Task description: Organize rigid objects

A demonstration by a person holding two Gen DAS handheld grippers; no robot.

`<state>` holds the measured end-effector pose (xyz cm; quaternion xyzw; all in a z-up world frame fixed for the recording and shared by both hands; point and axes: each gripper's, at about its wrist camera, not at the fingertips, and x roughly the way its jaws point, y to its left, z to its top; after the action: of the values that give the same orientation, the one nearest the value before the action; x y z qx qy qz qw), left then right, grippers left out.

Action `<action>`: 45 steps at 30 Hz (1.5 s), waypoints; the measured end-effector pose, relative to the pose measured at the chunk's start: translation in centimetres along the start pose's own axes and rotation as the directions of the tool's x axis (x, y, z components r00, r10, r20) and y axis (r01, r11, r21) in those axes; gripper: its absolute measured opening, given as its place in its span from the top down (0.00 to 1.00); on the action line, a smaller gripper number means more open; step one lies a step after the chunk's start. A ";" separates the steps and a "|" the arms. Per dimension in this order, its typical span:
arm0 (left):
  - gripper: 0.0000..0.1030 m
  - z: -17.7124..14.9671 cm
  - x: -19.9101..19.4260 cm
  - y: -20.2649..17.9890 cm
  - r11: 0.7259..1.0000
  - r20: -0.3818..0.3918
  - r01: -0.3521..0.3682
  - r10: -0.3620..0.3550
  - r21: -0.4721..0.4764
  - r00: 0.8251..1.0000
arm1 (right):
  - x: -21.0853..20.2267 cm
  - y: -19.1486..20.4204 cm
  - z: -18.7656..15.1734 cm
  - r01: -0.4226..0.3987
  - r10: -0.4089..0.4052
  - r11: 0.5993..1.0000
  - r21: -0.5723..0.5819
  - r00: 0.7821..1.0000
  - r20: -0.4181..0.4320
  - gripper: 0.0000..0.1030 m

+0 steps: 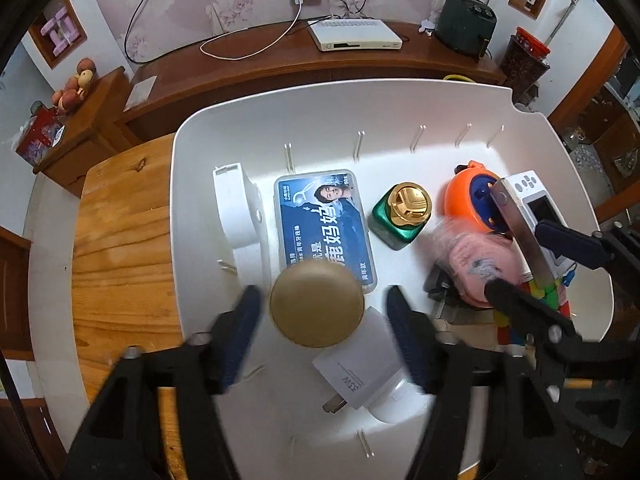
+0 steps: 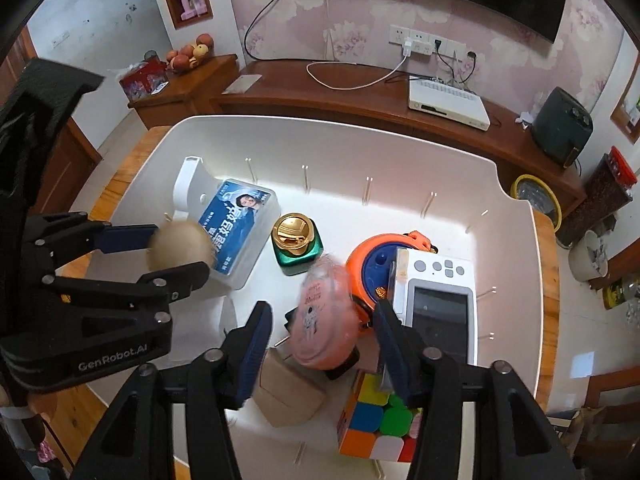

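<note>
A white bin holds the objects. My left gripper is open around a tan round lid, with a gap on each side; in the right wrist view its fingers flank the lid. My right gripper is open around a pink round case, not touching it clearly. In the bin lie a blue floss box, a green bottle with gold cap, an orange and blue toy, a white handheld console, a Rubik's cube and a white charger plug.
A white bracket leans at the bin's left. A cardboard piece lies at the bin's near side. The bin stands on a wooden table. Behind is a brown cabinet with a white set-top box and a dark appliance.
</note>
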<state>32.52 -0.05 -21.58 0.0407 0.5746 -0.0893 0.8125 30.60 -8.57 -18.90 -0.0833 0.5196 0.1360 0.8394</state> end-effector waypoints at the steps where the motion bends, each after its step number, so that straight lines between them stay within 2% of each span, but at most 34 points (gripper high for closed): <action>1: 0.22 0.0 -0.2 0.0 1.000 0.009 -0.002 0.002 0.003 1.000 | -0.3 0.1 -0.1 0.005 -0.005 1.000 -0.003 1.000 0.008 0.38; 5: 0.21 -0.2 -0.9 0.1 1.000 0.018 0.025 -0.025 0.014 1.000 | -1.6 0.5 -0.8 0.009 -0.009 1.000 -0.009 0.999 0.032 0.37; 12: 0.16 -0.4 -2.4 -0.7 0.999 0.038 -0.005 0.003 0.051 0.999 | -3.3 0.8 -2.0 0.018 -0.018 1.000 -0.009 0.998 0.052 0.33; 18: 0.15 -0.9 -4.2 -1.3 0.998 0.048 0.005 -0.008 0.061 0.999 | -4.9 0.9 -3.1 0.013 -0.013 1.000 0.011 0.998 0.066 0.33; 22: 0.15 -1.6 -6.2 -1.4 0.999 0.069 0.009 -0.011 0.034 0.998 | -6.1 1.0 -4.0 0.012 -0.012 1.000 0.010 0.997 0.073 0.33; 26: 0.15 -3.0 -8.4 -1.3 0.999 0.073 0.029 -0.027 -0.032 0.997 | -7.9 1.0 -5.3 -0.010 0.008 1.000 0.017 0.996 0.094 0.33; 31: 0.15 -6.3 -11.1 -2.8 0.997 0.070 0.047 -0.043 -0.058 0.997 | -10.5 1.0 -8.0 -0.042 0.038 0.998 0.035 0.994 0.107 0.33; 35: 0.15 -9.9 -13.4 -4.5 0.998 0.056 0.020 -0.017 -0.065 0.998 | -12.9 1.2 -11.1 -0.083 0.077 0.993 0.078 0.994 0.082 0.33; 39: 0.15 -13.9 -15.8 -5.9 0.995 0.038 0.005 -0.002 -0.097 0.999 | -15.3 1.8 -14.3 -0.091 0.085 0.991 0.093 0.994 0.063 0.32; 45: 0.15 -18.9 -18.8 -7.1 0.988 0.035 -0.021 0.026 -0.153 0.999 | -19.3 2.0 -18.8 -0.097 0.086 0.985 0.142 0.993 0.085 0.32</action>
<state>7.54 -1.93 -9.94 -0.0166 0.5640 -0.0362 0.8248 5.82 -14.68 -9.97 0.0077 0.4981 0.1392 0.8558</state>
